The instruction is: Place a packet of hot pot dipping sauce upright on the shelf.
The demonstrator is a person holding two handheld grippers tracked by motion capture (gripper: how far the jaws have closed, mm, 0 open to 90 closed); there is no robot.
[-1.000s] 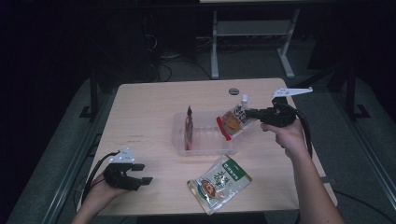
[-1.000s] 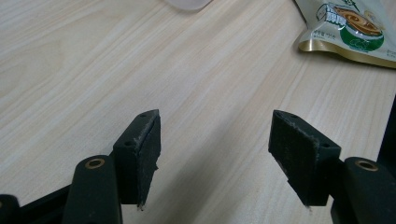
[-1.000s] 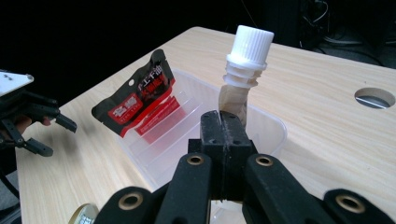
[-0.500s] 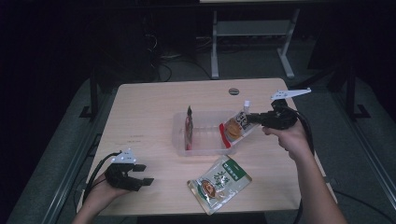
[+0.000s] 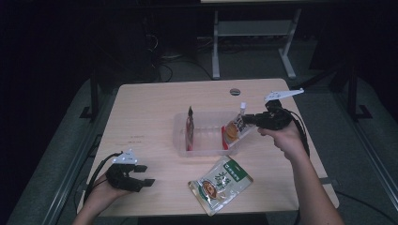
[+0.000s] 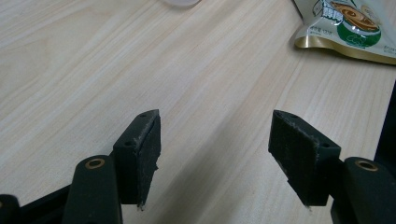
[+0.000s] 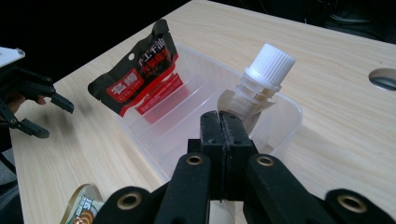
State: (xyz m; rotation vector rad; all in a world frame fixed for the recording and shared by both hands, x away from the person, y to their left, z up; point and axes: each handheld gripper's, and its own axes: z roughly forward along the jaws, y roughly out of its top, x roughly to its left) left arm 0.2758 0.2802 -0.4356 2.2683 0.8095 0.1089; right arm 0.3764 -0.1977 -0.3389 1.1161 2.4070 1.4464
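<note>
Wooden table (image 5: 155, 117): right tongs (image 7: 219, 122) pinching spouted pouch (image 7: 254, 88) over clear bin (image 5: 204, 140), seemingly unreleased; left tongs (image 6: 215, 140) spread, idle.

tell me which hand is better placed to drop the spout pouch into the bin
Right. The right gripper is shut on the spout pouch at the bin rim. The left gripper rests open at the table's near left corner, far from the bin.

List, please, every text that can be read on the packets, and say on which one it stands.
Red-and-black packet: white Chinese characters, too blurred to read.
Green packet: print too small to read.
Spout pouch in the right claw: no text readable.
</note>
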